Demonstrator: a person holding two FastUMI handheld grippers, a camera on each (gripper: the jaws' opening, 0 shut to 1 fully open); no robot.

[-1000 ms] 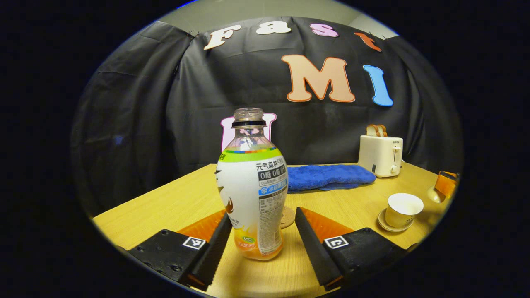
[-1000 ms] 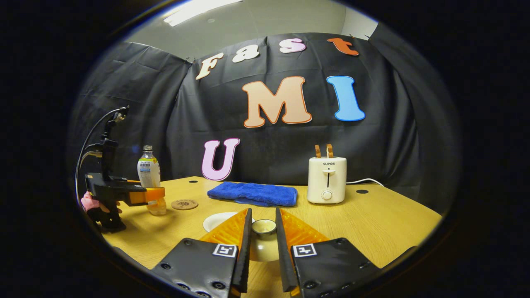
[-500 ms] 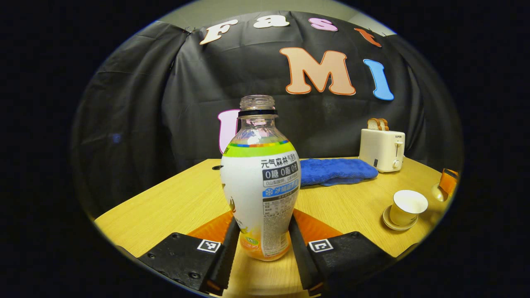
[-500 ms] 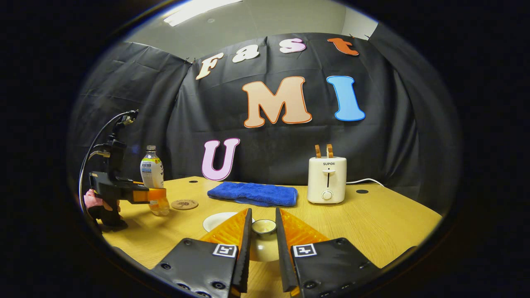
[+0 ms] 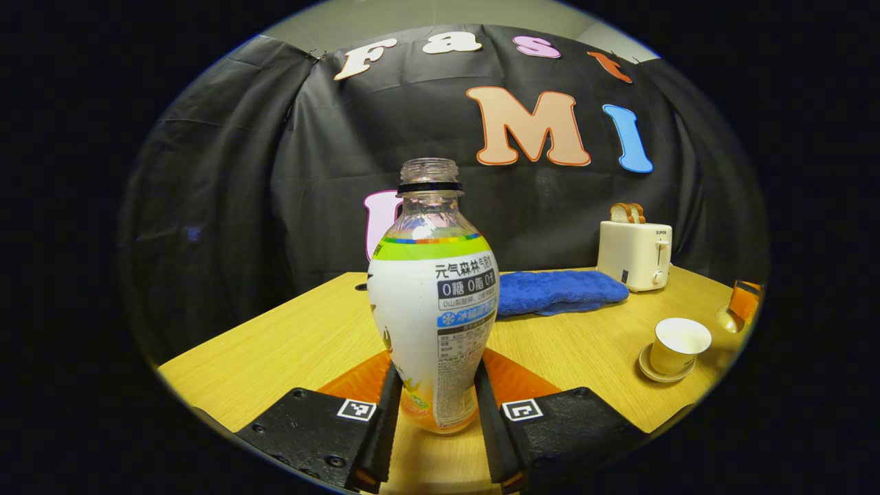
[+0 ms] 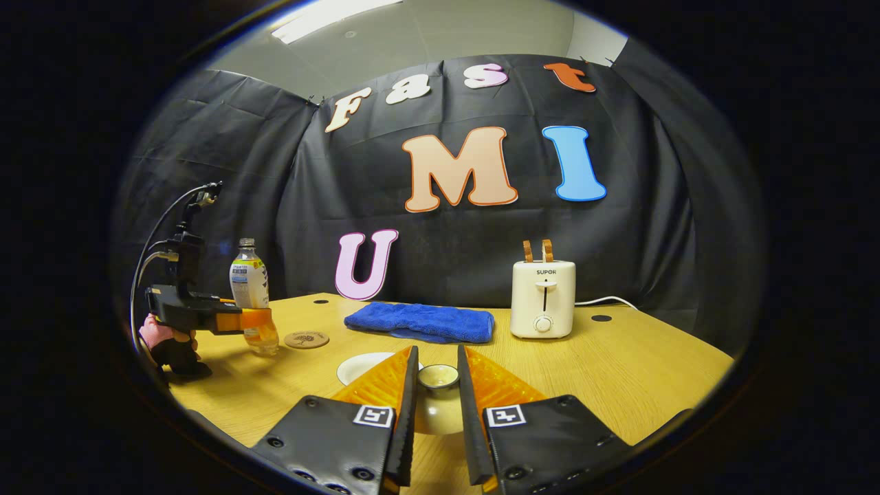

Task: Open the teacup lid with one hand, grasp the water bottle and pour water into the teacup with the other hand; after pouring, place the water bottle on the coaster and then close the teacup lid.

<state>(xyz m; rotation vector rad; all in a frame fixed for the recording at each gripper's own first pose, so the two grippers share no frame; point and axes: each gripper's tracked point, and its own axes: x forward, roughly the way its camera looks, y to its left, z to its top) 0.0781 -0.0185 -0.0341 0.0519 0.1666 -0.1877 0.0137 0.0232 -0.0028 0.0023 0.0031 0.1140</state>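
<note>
A capless drink bottle (image 5: 433, 309) with a white label and orange liquid stands slightly tilted in the left gripper view. My left gripper (image 5: 432, 405) is shut on its lower body. To the right sits the open white teacup (image 5: 679, 342) on its saucer (image 5: 653, 375). In the right gripper view, my right gripper (image 6: 438, 385) is shut on the knob of the teacup lid (image 6: 438, 376), held over the table. A white rim (image 6: 359, 366) of the cup or saucer peeks out behind one finger. Far left there, the left gripper (image 6: 256, 320) holds the bottle (image 6: 247, 289) beside the round coaster (image 6: 306, 339).
A folded blue towel (image 6: 421, 322) and a cream toaster (image 6: 543, 299) with toast stand along the back of the wooden table (image 6: 619, 371). A hand (image 6: 165, 340) holds the left gripper at the table's left edge. The right gripper (image 5: 744, 302) shows at the far right of the left gripper view.
My left gripper's fingers closed from wide apart onto the bottle, which has since shifted slightly up and tilted. The right gripper and lid have stayed still.
</note>
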